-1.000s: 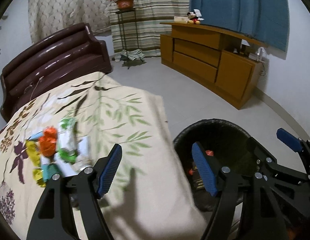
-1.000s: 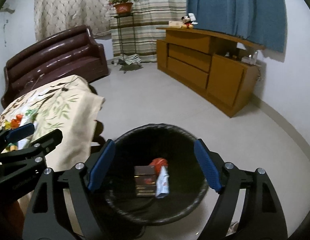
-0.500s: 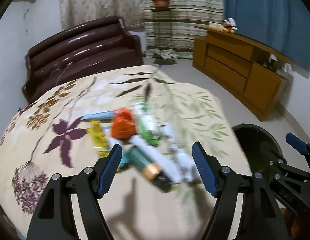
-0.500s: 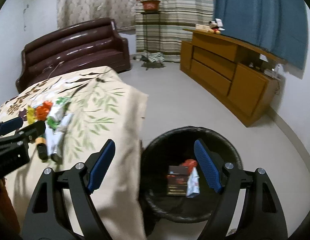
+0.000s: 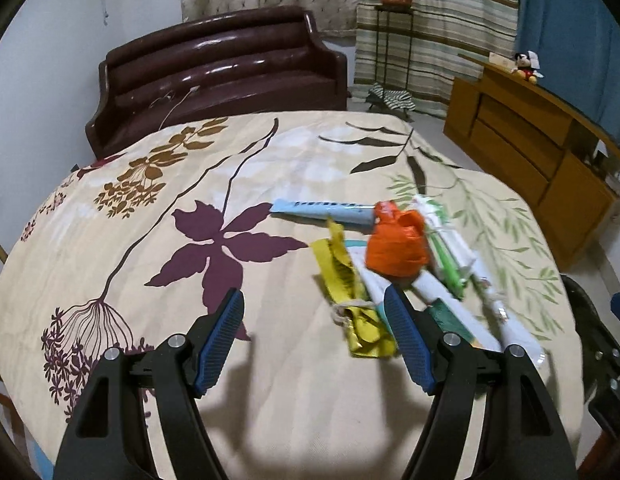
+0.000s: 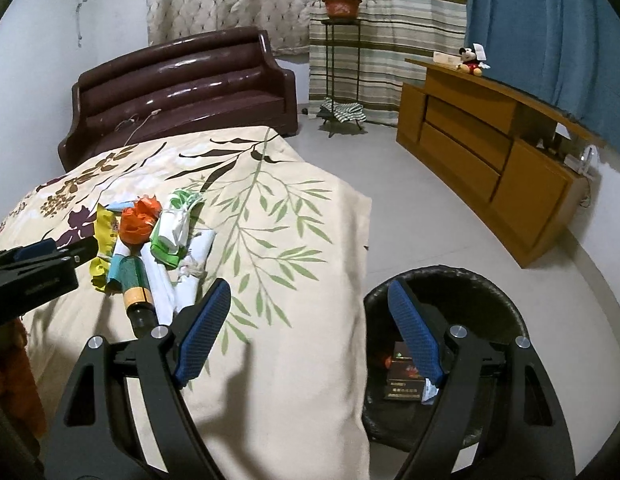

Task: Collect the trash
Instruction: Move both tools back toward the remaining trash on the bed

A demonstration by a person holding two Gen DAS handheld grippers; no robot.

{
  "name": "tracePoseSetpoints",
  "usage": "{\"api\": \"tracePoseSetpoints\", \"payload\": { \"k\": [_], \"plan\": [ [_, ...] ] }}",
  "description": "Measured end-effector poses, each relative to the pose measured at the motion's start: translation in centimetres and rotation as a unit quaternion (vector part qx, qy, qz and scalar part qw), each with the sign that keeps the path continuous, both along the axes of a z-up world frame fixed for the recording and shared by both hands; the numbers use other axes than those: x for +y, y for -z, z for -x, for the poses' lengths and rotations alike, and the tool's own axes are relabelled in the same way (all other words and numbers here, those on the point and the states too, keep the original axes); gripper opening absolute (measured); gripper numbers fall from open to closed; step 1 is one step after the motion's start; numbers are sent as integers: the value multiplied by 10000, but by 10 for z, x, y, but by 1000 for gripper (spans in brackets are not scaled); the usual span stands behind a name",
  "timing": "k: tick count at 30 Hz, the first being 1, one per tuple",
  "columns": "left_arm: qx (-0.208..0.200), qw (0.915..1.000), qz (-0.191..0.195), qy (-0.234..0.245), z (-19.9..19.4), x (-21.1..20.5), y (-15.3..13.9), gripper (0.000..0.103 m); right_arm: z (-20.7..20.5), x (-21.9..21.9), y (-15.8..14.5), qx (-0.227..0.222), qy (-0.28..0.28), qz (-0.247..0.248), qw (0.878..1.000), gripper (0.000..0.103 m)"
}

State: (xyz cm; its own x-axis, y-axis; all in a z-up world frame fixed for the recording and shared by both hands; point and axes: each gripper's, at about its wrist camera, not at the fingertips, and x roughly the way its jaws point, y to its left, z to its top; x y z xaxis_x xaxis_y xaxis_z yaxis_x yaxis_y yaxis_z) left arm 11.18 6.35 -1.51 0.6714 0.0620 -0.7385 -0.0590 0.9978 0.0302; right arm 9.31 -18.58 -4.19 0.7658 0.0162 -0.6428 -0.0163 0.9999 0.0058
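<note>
Yellow wrapper [image 5: 351, 300] lies in the trash pile [image 5: 397, 264] on the tablecloth [image 5: 150, 184], long axis running near-to-far, just right of the nearer left gripper [image 5: 313, 328], whose empty jaws stand wide, as do the right gripper's [image 6: 310, 320].

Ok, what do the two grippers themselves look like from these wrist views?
They match. The left gripper and right gripper each have two matte black fingers with triangular cut-outs, silver screw heads at the joints and ribbed blue pads on the inner faces. No cables show. Faint lettering runs along the left gripper's side in the right view, too small to read.
</note>
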Motion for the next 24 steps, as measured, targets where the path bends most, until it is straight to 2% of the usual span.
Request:
{"api": "tracePoseSetpoints", "payload": {
  "k": [10, 12, 19, 24],
  "plan": [
    [314, 9995, 27, -21, -25, 6, 16, 71, -20, 13, 4, 127, -92, 39, 9999, 79],
    [338, 9994, 117, 12, -25, 10, 16, 71, -22, 15, 4, 138, -121, 35, 9998, 79],
    [373, 9993, 77, 70, -15, 20, 14, 71, -23, 21, 6, 159, -195, 19, 9997, 79],
    [431, 9988, 241, 64, -18, 21, 15, 71, -24, 24, 8, 178, -197, 20, 9996, 79]
  ]
}}
